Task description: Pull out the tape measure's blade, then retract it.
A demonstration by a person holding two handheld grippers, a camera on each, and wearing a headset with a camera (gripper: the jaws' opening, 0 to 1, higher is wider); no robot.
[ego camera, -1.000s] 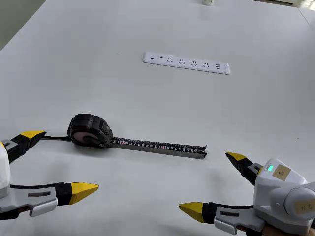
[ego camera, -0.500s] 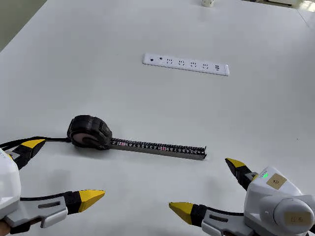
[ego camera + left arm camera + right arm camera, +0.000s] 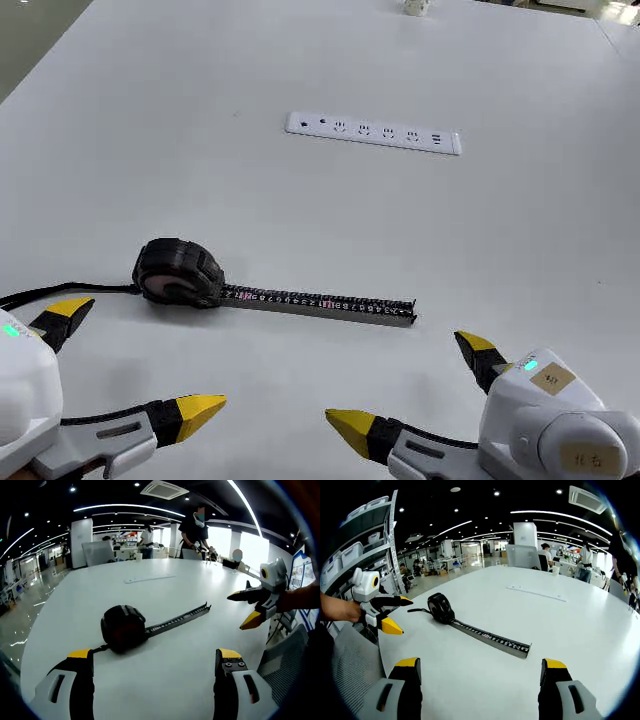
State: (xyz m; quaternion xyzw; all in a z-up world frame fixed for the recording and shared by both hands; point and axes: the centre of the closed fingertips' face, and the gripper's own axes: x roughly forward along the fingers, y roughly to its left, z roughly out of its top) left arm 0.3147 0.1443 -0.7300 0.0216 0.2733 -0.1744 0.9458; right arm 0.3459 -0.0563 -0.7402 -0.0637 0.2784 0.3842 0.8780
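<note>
A black tape measure (image 3: 178,273) lies on the white table (image 3: 300,200) with its dark blade (image 3: 318,301) drawn out to the right, its hook end near the table's middle. The case (image 3: 123,628) and blade (image 3: 179,618) lie ahead of my left gripper (image 3: 155,655), which is open with nothing between its jaws. In the head view the left gripper (image 3: 130,360) sits at the lower left, apart from the case. My right gripper (image 3: 410,385) is open at the lower right, short of the blade tip (image 3: 524,649). The tape measure (image 3: 441,607) lies ahead of it too.
A white power strip (image 3: 372,132) lies farther back on the table. A black strap (image 3: 60,292) trails left from the case. Several people and desks stand beyond the table's far edge in the gripper views.
Both grippers have drawn back toward me and lower in the head view. The tape measure and its extended blade lie as before.
</note>
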